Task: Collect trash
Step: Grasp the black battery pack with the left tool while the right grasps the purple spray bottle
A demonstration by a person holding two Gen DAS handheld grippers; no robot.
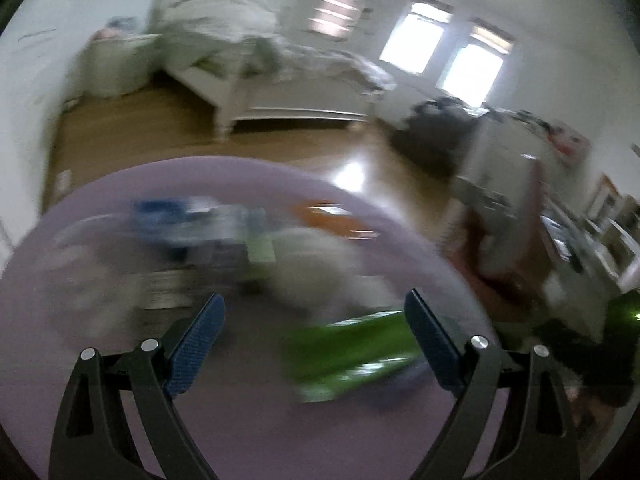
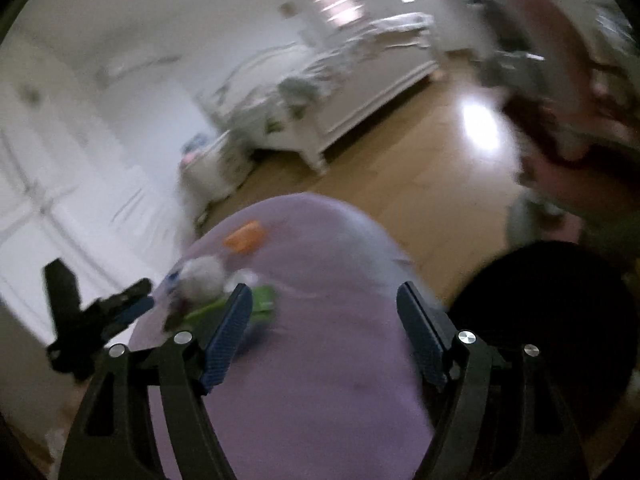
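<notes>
Round lilac-purple desk (image 1: 248,432); blurred bright green wrapper (image 1: 352,356); small orange packet (image 2: 244,236); black tongs (image 1: 314,344) (blue cross-hatched pads (image 1: 196,344)).

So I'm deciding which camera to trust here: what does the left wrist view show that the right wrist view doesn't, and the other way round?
Only the left wrist view shows the blue item on the mat, though blurred.

Only the right wrist view shows the left gripper from outside, and a dark round object beside the mat.

Both show the purple mat, green wrapper, orange item, white bed and open, empty grippers.
</notes>
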